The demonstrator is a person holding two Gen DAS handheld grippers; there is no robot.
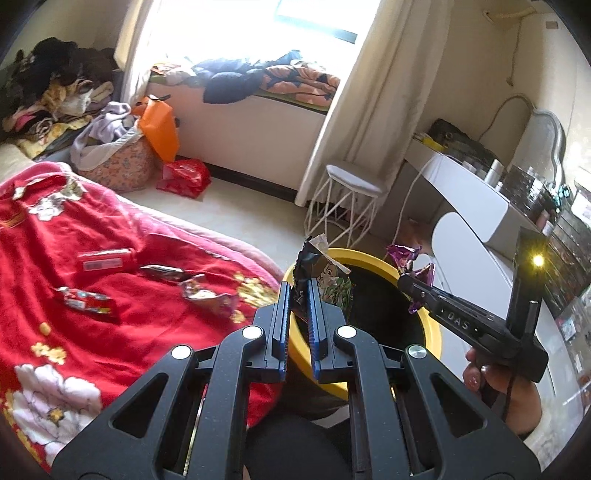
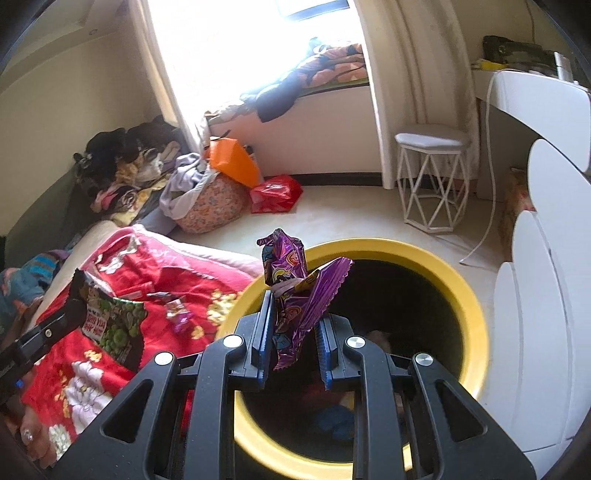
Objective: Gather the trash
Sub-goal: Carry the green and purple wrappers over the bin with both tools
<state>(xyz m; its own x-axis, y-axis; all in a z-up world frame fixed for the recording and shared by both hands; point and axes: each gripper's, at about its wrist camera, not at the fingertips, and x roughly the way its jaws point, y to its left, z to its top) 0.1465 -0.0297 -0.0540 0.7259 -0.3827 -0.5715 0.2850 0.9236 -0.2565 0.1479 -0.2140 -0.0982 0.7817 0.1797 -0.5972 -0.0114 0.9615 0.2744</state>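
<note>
Red blanket (image 1: 92,295), four wrappers lying on it; yellow bin (image 2: 458,295) beside bed; left gripper (image 1: 300,295) pinching green snack bag (image 1: 332,284) at bin rim; right gripper (image 2: 295,314) gripping purple wrapper (image 2: 291,291) above bin mouth

1. Bright daylight poured through a window (image 1: 314,18) hung with cream curtains (image 1: 362,103).
2. Clothes lay heaped on the window seat (image 1: 258,110) — more were piled in the corner.
3. A white wire stool (image 2: 432,177) stood on the pale floor (image 2: 351,214) beside a white dresser (image 1: 472,192).
4. A red floral blanket (image 1: 74,295) covered the bed.
</note>
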